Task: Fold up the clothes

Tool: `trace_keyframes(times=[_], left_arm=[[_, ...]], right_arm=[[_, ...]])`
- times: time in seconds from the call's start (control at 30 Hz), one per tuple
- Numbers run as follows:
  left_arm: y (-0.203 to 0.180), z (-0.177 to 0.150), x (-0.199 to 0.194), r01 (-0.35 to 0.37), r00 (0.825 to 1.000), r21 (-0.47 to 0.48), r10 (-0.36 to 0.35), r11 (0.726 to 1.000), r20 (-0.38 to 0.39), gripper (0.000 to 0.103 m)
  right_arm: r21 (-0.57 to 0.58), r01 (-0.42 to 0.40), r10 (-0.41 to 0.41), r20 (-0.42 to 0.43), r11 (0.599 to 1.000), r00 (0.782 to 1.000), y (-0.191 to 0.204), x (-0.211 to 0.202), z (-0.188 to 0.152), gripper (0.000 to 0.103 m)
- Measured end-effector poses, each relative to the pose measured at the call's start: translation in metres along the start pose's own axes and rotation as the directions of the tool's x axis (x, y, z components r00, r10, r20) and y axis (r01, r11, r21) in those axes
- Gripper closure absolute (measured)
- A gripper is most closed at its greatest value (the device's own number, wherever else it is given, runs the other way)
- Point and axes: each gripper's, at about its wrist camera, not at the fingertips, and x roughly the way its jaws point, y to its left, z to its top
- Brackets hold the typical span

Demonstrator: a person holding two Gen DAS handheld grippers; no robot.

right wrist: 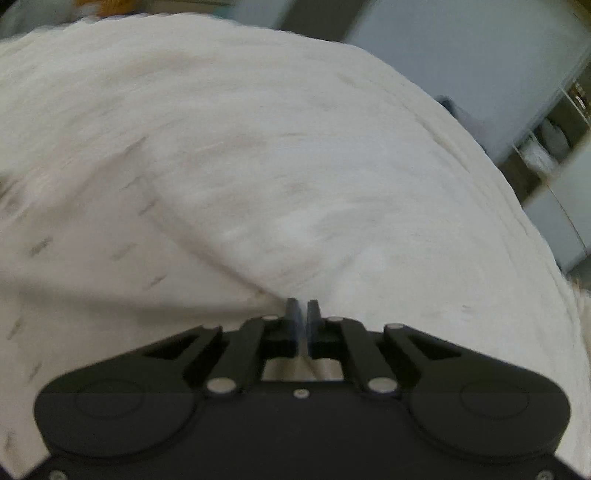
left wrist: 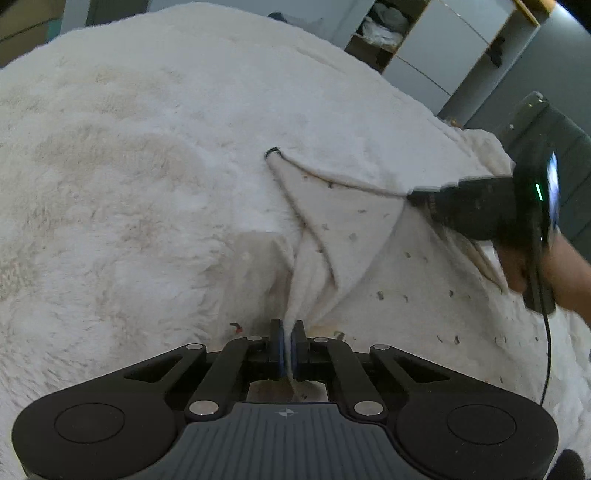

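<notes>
A white garment with small dark specks (left wrist: 369, 236) lies on a fluffy white blanket (left wrist: 129, 166). My left gripper (left wrist: 287, 326) is shut on a bunched fold of the garment's near edge. My right gripper (left wrist: 417, 197) shows at the right of the left wrist view, shut on another edge of the garment, pulling it taut. In the blurred right wrist view my right gripper (right wrist: 303, 308) is shut on the garment (right wrist: 92, 258), whose edge runs diagonally up to the left.
The blanket (right wrist: 295, 129) covers the whole work surface. A grey cabinet with open shelves (left wrist: 388, 33) stands behind at the upper right. A black cable (left wrist: 548, 350) hangs from the right gripper.
</notes>
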Motion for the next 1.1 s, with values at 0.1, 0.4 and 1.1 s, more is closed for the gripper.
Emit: trace_keyframes(times=[0.1, 0.4, 1.1], left_arm=[[0.002, 0.002, -0.001, 0.004, 1.0, -0.011, -0.004, 1.0, 0.0, 0.099], [0.015, 0.009, -0.031, 0.044, 0.995, -0.096, -0.036, 0.994, 0.088, 0.076], [-0.005, 0.013, -0.034, 0.098, 0.99, -0.056, -0.092, 0.994, 0.108, 0.064]], right_arm=[[0.06, 0.01, -0.011, 0.005, 0.998, 1.0, -0.021, -0.005, 0.011, 0.096], [0.137, -0.342, 0.341, 0.032, 0.93, 0.94, -0.029, -0.096, -0.026, 0.075], [0.522, -0.017, 0.125, -0.173, 0.853, 0.977, -0.137, -0.02, -0.176, 0.081]])
